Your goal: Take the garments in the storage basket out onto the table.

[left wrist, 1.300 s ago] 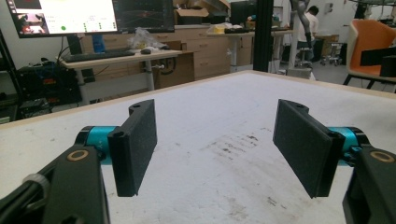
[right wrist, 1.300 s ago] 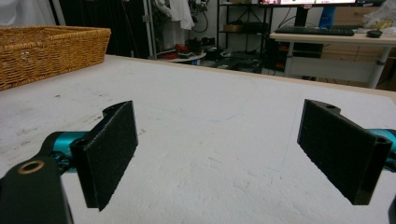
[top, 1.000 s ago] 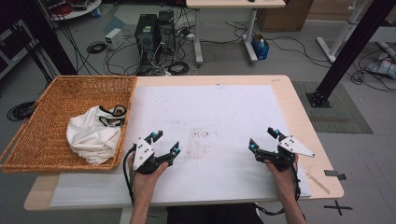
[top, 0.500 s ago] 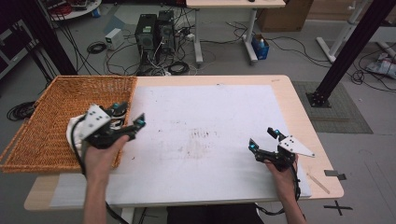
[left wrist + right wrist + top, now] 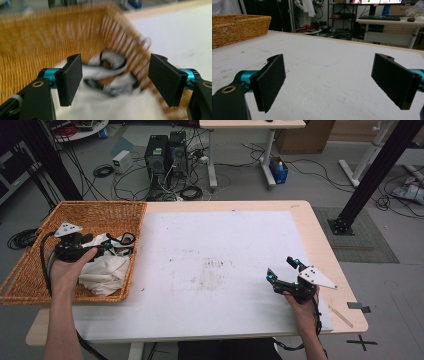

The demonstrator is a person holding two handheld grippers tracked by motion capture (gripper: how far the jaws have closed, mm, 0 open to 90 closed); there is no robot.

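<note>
Wicker basket [image 5: 30, 282] at the table's left edge holds the white cloth bag [image 5: 106, 270] you are reaching for.
Your left tool [image 5: 114, 244] hangs over the basket with its jaws spread wide, the bag and its black straps [image 5: 112, 61] lying below and between them, untouched. Your right tool [image 5: 281, 269] sits low over the white table [image 5: 210, 240] cover near the front right corner, jaws spread, nothing between them.
</note>
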